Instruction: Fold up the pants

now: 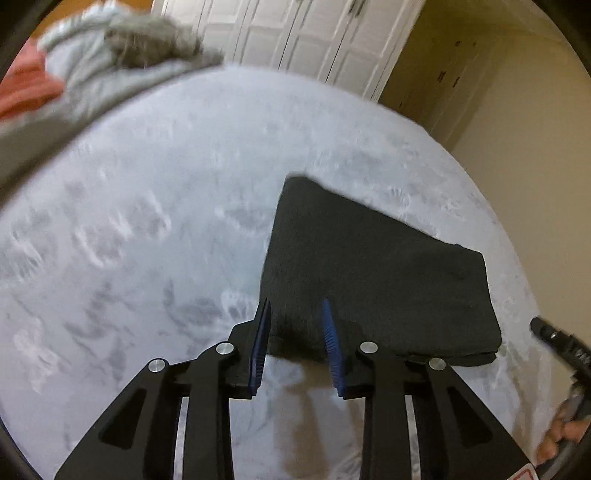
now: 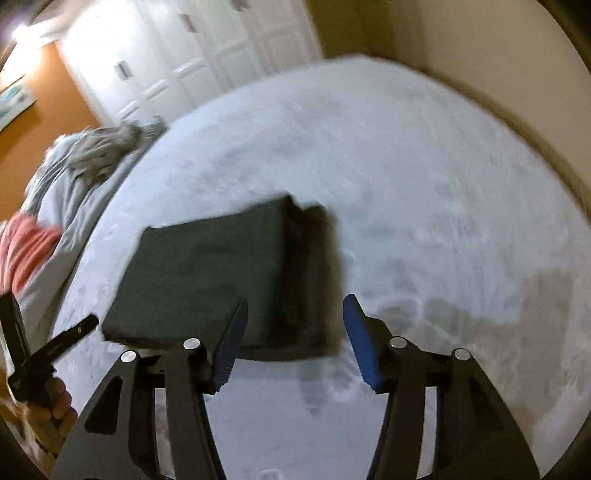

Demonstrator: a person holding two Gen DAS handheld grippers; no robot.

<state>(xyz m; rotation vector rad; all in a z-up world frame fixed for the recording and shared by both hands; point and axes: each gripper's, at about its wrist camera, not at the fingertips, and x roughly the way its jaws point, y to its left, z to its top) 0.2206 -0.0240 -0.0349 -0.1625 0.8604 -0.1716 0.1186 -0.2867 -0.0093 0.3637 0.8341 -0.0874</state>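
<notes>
The black pants (image 1: 373, 273) lie folded into a compact rectangle on the pale patterned bedspread (image 1: 147, 206). My left gripper (image 1: 295, 314) is open, its blue-padded fingers over the near left corner of the fold, holding nothing. In the right wrist view the folded pants (image 2: 221, 273) lie just ahead. My right gripper (image 2: 295, 310) is open and empty, its fingers at the fold's near right edge. The right gripper's body shows at the right edge of the left wrist view (image 1: 561, 343). The left gripper's body shows at the left of the right wrist view (image 2: 48, 350).
A pile of grey and salmon clothes (image 1: 110, 55) lies at the far left of the bed, also in the right wrist view (image 2: 74, 173). White closet doors (image 1: 295, 33) stand behind the bed. A beige wall (image 1: 517, 147) runs along the right side.
</notes>
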